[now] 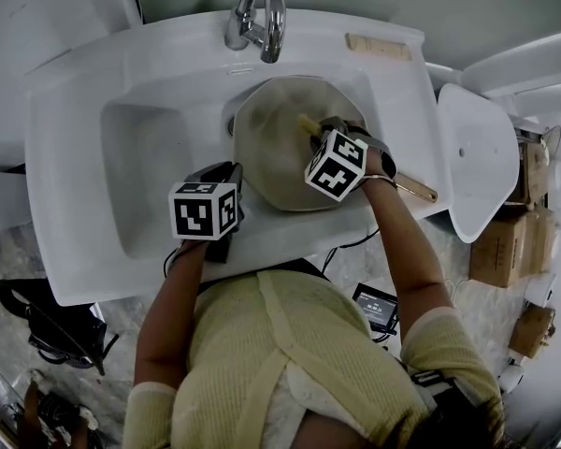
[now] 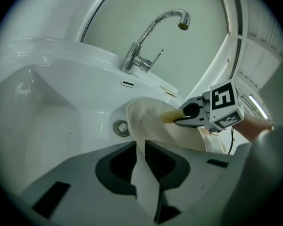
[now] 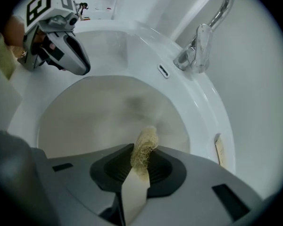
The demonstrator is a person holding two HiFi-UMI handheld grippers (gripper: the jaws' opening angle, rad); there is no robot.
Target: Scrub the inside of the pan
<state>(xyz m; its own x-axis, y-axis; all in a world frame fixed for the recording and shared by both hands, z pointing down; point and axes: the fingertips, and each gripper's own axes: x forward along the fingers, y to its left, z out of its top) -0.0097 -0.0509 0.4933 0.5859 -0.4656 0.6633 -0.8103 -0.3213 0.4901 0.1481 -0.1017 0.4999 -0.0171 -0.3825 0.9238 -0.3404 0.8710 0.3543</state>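
Observation:
A cream-coloured pan (image 1: 276, 157) lies tilted in the white sink (image 1: 131, 157), with its wooden handle (image 1: 417, 191) pointing right over the sink's front edge. My left gripper (image 1: 230, 174) is shut on the pan's near rim (image 2: 142, 140); the cream wall runs between the jaws of the left gripper (image 2: 142, 169). My right gripper (image 1: 320, 131) is shut on a yellow loofah scrubber (image 3: 144, 147), whose tip sticks out over the pan's inside (image 3: 104, 117). In the left gripper view the scrubber (image 2: 171, 116) touches the pan wall.
The chrome tap (image 1: 259, 12) stands behind the pan, and the drain (image 2: 121, 127) shows beside it. A small wooden piece (image 1: 379, 46) lies on the sink's back ledge. A white oval panel (image 1: 479, 157) and cardboard boxes (image 1: 505, 246) are to the right.

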